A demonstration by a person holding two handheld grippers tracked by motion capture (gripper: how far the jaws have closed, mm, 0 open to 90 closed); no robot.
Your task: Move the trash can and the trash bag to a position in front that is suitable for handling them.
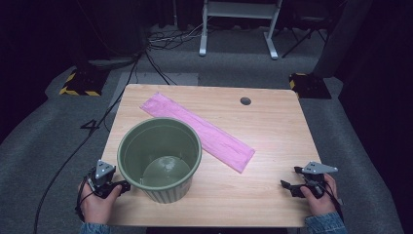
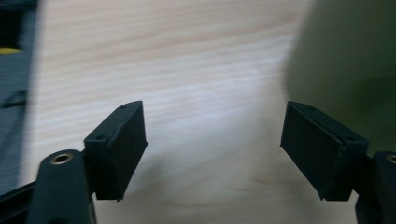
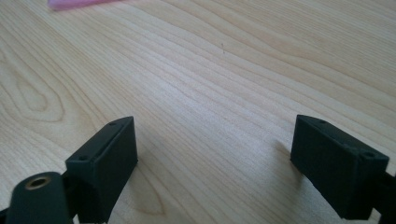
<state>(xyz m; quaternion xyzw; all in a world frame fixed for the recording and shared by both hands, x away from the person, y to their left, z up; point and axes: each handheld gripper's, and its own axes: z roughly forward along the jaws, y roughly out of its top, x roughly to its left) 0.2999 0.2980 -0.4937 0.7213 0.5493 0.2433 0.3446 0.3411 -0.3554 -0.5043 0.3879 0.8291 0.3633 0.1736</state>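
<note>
A green ribbed pot [image 1: 159,158] stands upright on the wooden table [image 1: 272,126], left of centre near the front; its inside looks empty. Behind it a long pink cloth strip [image 1: 199,129] lies flat, running diagonally from back left to front right. My left gripper [image 1: 122,186] rests at the table's front left edge, beside the pot, held by a hand. Its jaws are open with bare wood between them [image 2: 212,154], and the pot's blurred green wall [image 2: 350,60] is at the right. My right gripper [image 1: 288,178] sits at the front right, open over bare wood [image 3: 212,158]. A pink cloth corner [image 3: 74,3] peeks in at the top.
A dark round cable hole [image 1: 245,101] is set in the table's back right. Beyond the table are grey carpet, cables, a white frame stand [image 1: 238,24] and yellow-black striped blocks [image 1: 78,85]. Bare wood lies between the cloth and my right gripper.
</note>
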